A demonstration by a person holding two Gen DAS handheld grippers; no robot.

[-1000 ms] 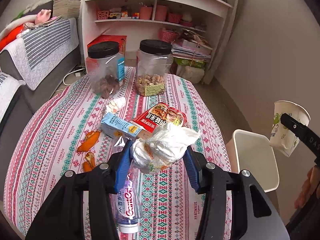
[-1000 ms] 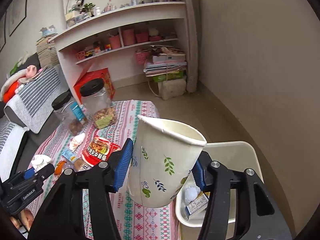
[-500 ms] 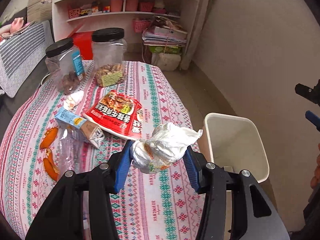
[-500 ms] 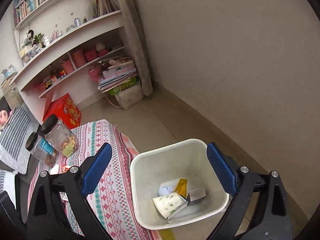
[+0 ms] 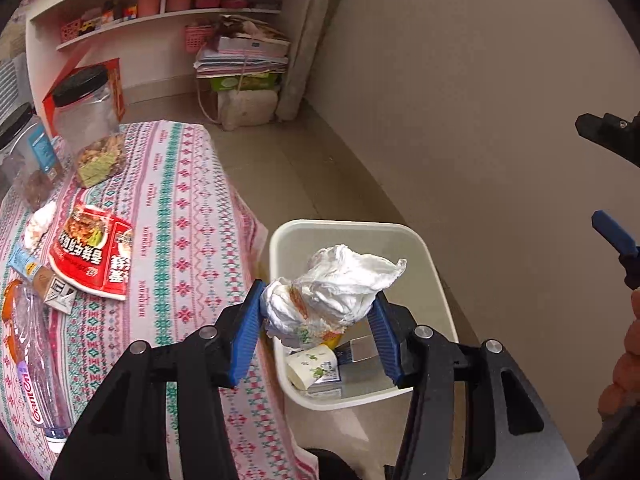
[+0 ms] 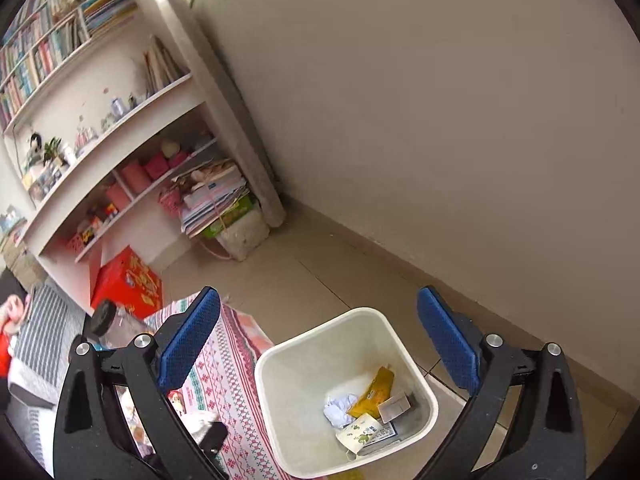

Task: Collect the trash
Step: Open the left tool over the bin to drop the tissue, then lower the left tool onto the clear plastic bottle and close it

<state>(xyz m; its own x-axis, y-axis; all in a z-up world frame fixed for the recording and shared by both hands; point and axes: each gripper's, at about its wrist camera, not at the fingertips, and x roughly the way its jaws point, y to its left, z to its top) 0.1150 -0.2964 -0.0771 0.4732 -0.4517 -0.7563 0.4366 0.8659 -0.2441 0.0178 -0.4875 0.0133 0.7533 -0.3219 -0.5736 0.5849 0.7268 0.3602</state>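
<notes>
My left gripper (image 5: 318, 304) is shut on a crumpled white paper wad (image 5: 344, 280) and holds it above the white trash bin (image 5: 340, 225), which stands on the floor beside the table. My right gripper (image 6: 318, 296) hangs over the same bin (image 6: 316, 360); its jaws are opening wide with nothing between them. In the left wrist view the right gripper (image 5: 608, 180) shows at the right edge. A leaf-printed paper cup (image 6: 360, 434) lies on its side in the bin among a yellow wrapper, a tissue and small cartons.
The table with a patterned cloth (image 5: 180, 220) still bears a red food packet (image 5: 92, 248), two black-lidded jars (image 5: 92, 120), a plastic bottle (image 5: 32, 360), a small carton and orange peel. A wall runs close behind the bin; shelves stand at the back.
My left gripper carried the wad rightward from over the table to over the bin. My right gripper opened; the paper cup left it and now lies in the bin.
</notes>
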